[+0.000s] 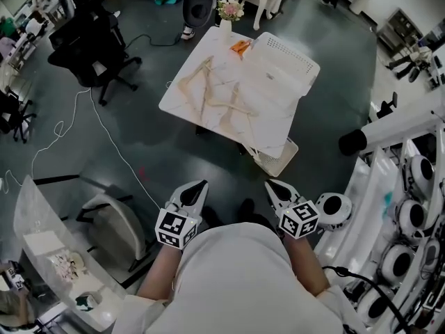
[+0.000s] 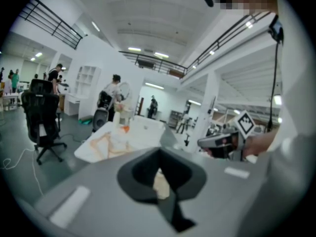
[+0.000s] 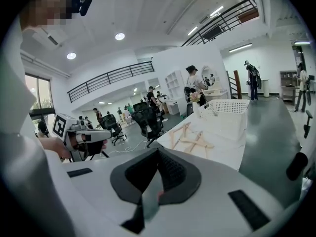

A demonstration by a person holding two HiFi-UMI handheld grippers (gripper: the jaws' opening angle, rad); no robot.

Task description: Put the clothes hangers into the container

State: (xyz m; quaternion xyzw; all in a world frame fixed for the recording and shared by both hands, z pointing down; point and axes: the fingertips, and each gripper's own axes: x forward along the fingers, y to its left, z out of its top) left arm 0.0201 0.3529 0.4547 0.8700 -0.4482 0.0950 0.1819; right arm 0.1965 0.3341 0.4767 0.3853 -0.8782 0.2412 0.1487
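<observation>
holding both grippers low and close to your body, you stand well apart from the white table (image 1: 278, 127), with bare grey floor between. your left gripper (image 1: 201, 184) has its jaws clenched together on nothing, and your right gripper (image 1: 270, 184) is likewise pinched closed and empty. both point toward the table.

the wooden hangers (image 1: 205, 89) lie flat on the table's left half in the head view, in a loose overlapping group. the leftmost one runs its long axis from upper right to lower left. the ones nearer the middle lie crosswise to it, stretching toward the table's near corner. which way their hooks face is too small to tell.

the white perforated container (image 1: 285, 65) sits on the table's far right part, near the hangers but not touching them. its inside reads as plain white from above. a second, beige basket (image 1: 278, 162) sits lower at the table's near corner, partly under the edge, and its contents can't be made out.

a vase of flowers (image 1: 229, 11) stands at the far corner, with a small orange thing (image 1: 240, 46) just beside the container. black office chairs (image 1: 94, 51) stand to the left, a white cable (image 1: 104, 134) trails across the floor, and white equipment (image 1: 407, 207) crowds your right side.
</observation>
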